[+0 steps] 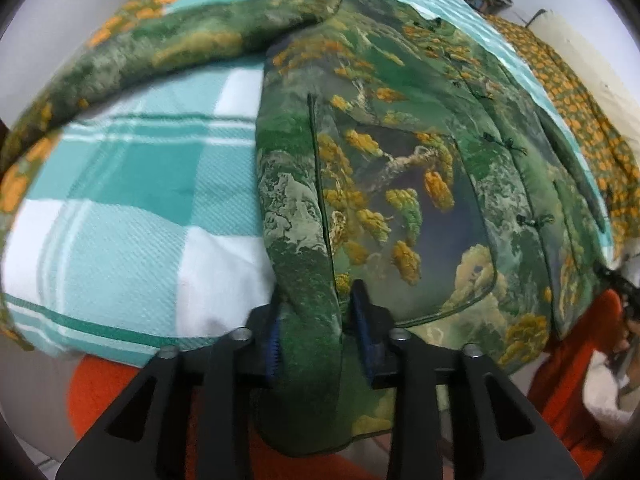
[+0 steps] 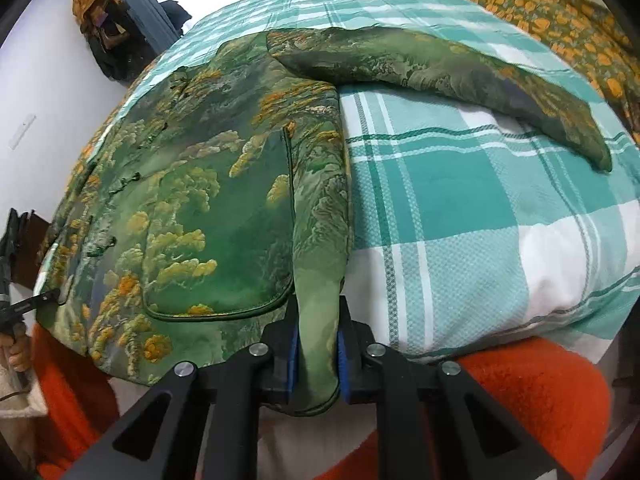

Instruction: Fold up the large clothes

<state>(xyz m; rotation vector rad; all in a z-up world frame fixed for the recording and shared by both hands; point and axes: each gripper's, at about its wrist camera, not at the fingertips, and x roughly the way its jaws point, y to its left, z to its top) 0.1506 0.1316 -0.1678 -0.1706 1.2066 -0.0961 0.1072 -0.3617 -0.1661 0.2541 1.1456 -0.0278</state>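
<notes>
Nearest each lens, the left gripper (image 1: 316, 328) and right gripper (image 2: 316, 344) have their blue-padded jaws pinched on the hem of a quilted green brocade jacket (image 1: 400, 168), patterned with golden trees. It lies flat on a woven teal-and-white checked bedspread (image 2: 460, 208), sleeves outstretched. Beyond, an orange-flowered blanket (image 2: 560, 12) lies crumpled.

Place: a bedroom in a home.
Bed: a mattress covered by a teal-and-white checked woven bedspread (image 2: 480, 208) fills both views.
Bedding: an olive quilt printed with orange flowers (image 2: 560, 12) lies along the far side of the bed.
Wall: clothes and a mustard-brown hooded garment hanging on the white wall (image 2: 100, 20).
Window: grey-blue curtains (image 2: 160, 8) frame bright daylight.
Foreground: an orange fleece blanket (image 2: 540, 392) below the bed's edge.
</notes>
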